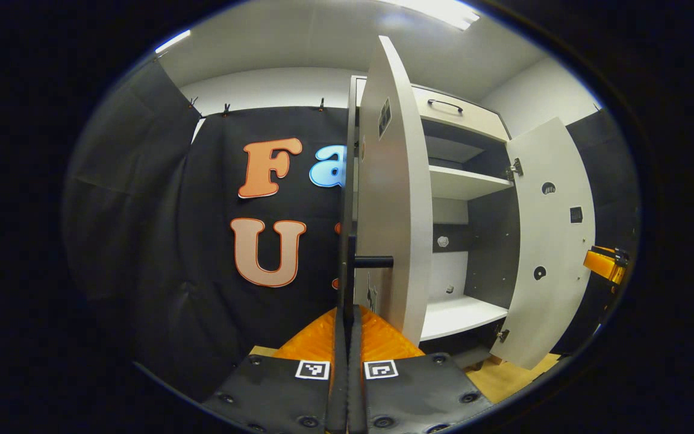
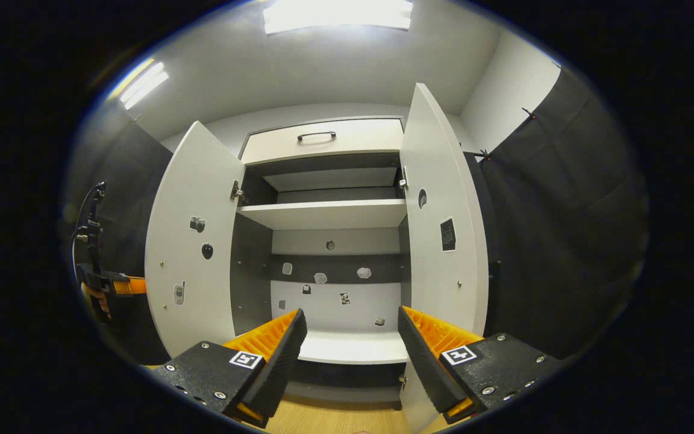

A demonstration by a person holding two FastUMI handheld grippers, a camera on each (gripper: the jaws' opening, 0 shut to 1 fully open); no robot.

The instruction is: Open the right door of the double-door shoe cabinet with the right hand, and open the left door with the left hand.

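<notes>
The left gripper is clamping its jaws on the left door's handle, with the left door standing wide. The right gripper is hanging with jaws apart, facing the cabinet beside the open right door. Releasing gently should be keeping both doors open.

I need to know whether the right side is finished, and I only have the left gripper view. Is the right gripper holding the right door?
Observer: No. In the right gripper view the right gripper is open and holds nothing, and it faces the cabinet's inside.
Operator: And the right door itself?
Observer: The right door stands swung out, clear of both fingers.
Operator: How does my left door look from there?
Observer: The left door stands about as wide open, with its inner face showing.
</notes>
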